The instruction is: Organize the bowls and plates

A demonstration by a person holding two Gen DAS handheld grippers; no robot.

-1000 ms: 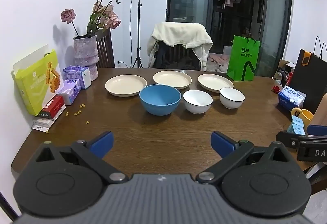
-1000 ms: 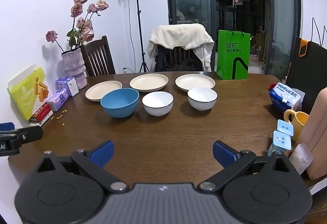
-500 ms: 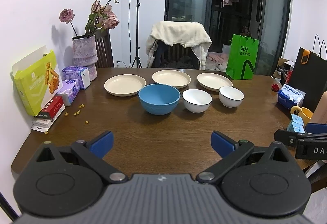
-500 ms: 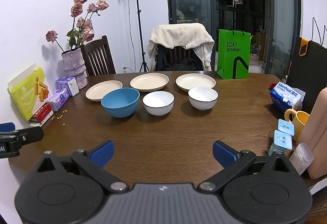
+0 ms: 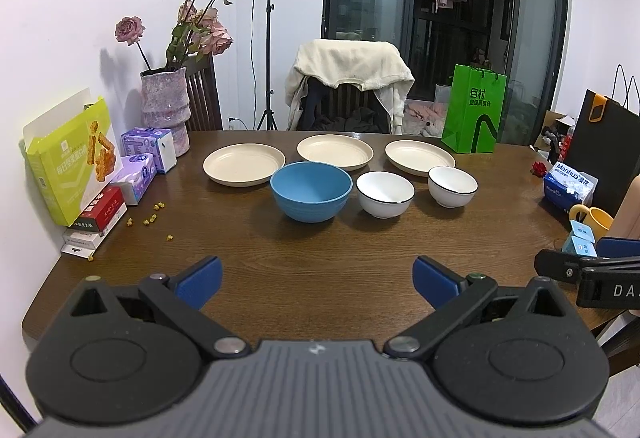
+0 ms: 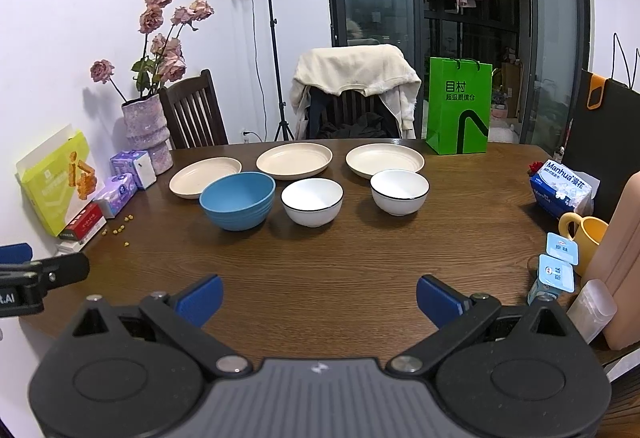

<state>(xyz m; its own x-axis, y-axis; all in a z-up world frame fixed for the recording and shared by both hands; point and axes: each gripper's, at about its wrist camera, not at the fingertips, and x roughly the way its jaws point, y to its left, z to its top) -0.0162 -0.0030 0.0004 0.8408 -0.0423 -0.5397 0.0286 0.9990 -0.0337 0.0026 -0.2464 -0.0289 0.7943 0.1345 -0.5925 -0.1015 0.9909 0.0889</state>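
Three cream plates stand in a row at the back of the wooden table: left plate (image 5: 243,163), middle plate (image 5: 335,152), right plate (image 5: 419,156). In front of them sit a blue bowl (image 5: 311,191) and two white bowls with dark rims (image 5: 385,193) (image 5: 453,185). The right wrist view shows the same blue bowl (image 6: 237,200) and white bowls (image 6: 312,200) (image 6: 399,191). My left gripper (image 5: 317,281) hovers open over the table's near edge, well short of the bowls. My right gripper (image 6: 319,295) is open too, with nothing between its fingers.
Boxes and tissue packs (image 5: 140,174) and a vase of pink roses (image 5: 165,111) line the left side, with scattered yellow crumbs (image 5: 153,216). A green bag (image 5: 473,108) stands at the back right. A yellow mug (image 6: 585,238), small cartons (image 6: 557,270) and a tissue pack (image 6: 564,188) crowd the right edge.
Both views have shifted only slightly; the dishes sit a touch lower and nearer in frame. No dish moved and both grippers stayed open.
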